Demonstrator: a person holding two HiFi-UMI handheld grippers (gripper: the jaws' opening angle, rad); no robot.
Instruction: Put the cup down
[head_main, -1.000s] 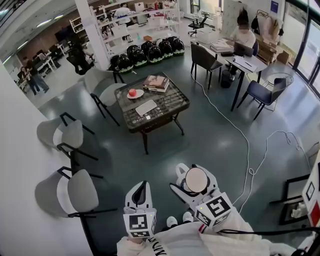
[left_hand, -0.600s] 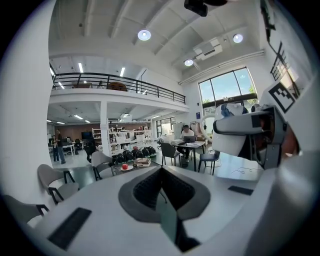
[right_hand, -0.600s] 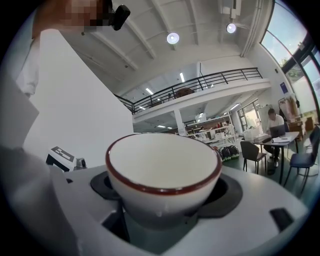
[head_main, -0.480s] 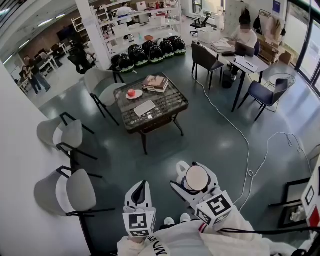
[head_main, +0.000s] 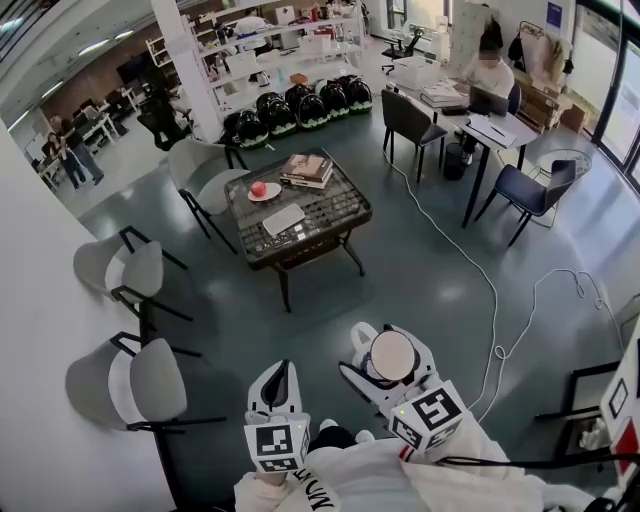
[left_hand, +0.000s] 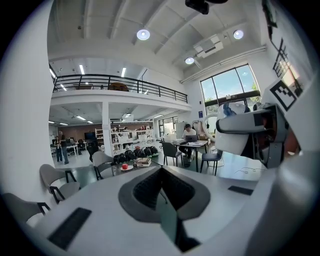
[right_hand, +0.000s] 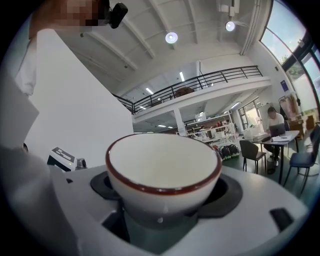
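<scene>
In the head view a white cup (head_main: 392, 357) sits low in the picture, over the grey floor, with my right gripper (head_main: 388, 350) shut on it. In the right gripper view the cup (right_hand: 163, 167) is a white bowl-shaped cup with a dark red rim, upright and empty, and the jaws press on its sides. My left gripper (head_main: 279, 378) hangs beside it on the left, shut, with nothing in it. In the left gripper view its dark pads (left_hand: 150, 187) meet along a seam. The low dark table (head_main: 345, 212) stands well ahead of both grippers.
On the table lie stacked books (head_main: 307, 168), a red apple on a plate (head_main: 260, 189) and a white flat thing (head_main: 283, 218). Grey chairs (head_main: 150, 380) stand at the left. A white cable (head_main: 495, 300) runs over the floor at the right. A person sits at a desk (head_main: 490, 125) far right.
The table has slid slightly up and left in the head view, and a dark trouser leg now shows between the grippers. Both grippers keep their places and the cup stays held.
</scene>
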